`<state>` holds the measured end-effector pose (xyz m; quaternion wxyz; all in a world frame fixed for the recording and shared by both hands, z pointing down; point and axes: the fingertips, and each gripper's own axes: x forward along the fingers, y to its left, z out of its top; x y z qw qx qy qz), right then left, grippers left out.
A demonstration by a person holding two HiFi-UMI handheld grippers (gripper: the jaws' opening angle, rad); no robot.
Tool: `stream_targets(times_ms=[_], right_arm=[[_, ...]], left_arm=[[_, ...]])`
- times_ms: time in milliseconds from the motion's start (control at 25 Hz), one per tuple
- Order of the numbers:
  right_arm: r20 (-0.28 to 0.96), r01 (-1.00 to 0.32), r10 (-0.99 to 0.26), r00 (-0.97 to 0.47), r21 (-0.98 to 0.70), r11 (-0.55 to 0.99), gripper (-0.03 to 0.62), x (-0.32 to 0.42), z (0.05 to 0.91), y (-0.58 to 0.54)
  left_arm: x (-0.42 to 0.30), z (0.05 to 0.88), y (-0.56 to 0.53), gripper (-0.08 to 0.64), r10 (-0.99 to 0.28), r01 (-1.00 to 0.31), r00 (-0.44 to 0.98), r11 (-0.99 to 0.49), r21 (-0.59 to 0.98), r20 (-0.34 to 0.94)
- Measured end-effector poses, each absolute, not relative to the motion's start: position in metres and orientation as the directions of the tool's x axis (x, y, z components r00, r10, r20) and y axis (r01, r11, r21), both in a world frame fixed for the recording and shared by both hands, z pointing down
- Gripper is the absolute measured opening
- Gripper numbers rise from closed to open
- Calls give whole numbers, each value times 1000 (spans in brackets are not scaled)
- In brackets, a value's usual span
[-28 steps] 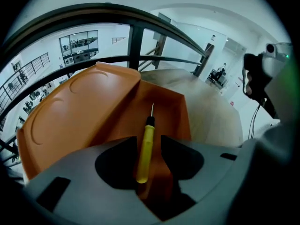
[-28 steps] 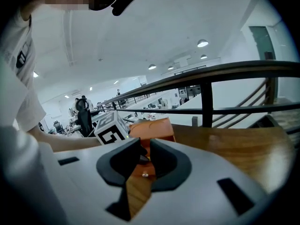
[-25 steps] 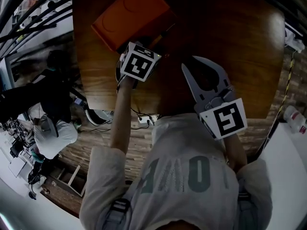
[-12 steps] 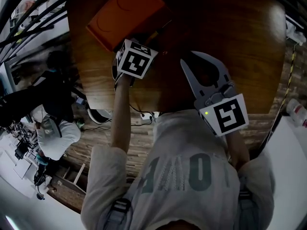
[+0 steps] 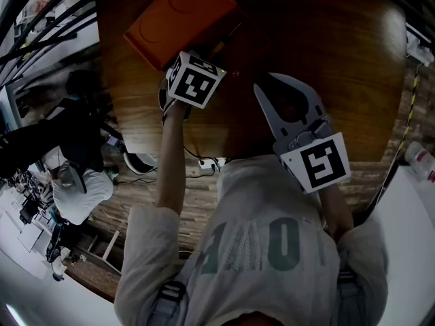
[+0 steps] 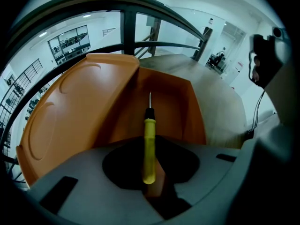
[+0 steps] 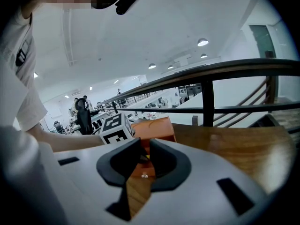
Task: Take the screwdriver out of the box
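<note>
At box (image 6: 79, 111) edge | left tool (image 6: 149, 168) grips screwdriver (image 6: 149, 142) | right tool (image 7: 143, 154) parted

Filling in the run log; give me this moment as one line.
left gripper: shut on screwdriver | screwdriver: pointing into orange box | right gripper: narrowly open, empty, over table

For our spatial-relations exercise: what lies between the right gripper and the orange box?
Bare wooden table lies between right gripper and orange box, in the head view.

Left tongs (image 6: 150, 146) clamped — right tongs (image 7: 144, 149) seemingly just apart.
</note>
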<state>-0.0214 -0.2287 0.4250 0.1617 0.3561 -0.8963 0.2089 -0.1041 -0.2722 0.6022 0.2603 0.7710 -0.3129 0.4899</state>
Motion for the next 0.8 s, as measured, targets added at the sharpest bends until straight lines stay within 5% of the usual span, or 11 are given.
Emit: stream_targets(times_ms=[480, 800], right_arm=[[422, -720, -600, -680, -227, 656, 70, -18, 417, -236], [380, -758, -677, -631, -116, 642, 69, -6, 392, -243]], left_arm=[[-102, 596, -278, 84, -273, -750, 313, -659, 60, 910], [-92, 533, -295, 84, -450, -800, 354, -600, 16, 820]])
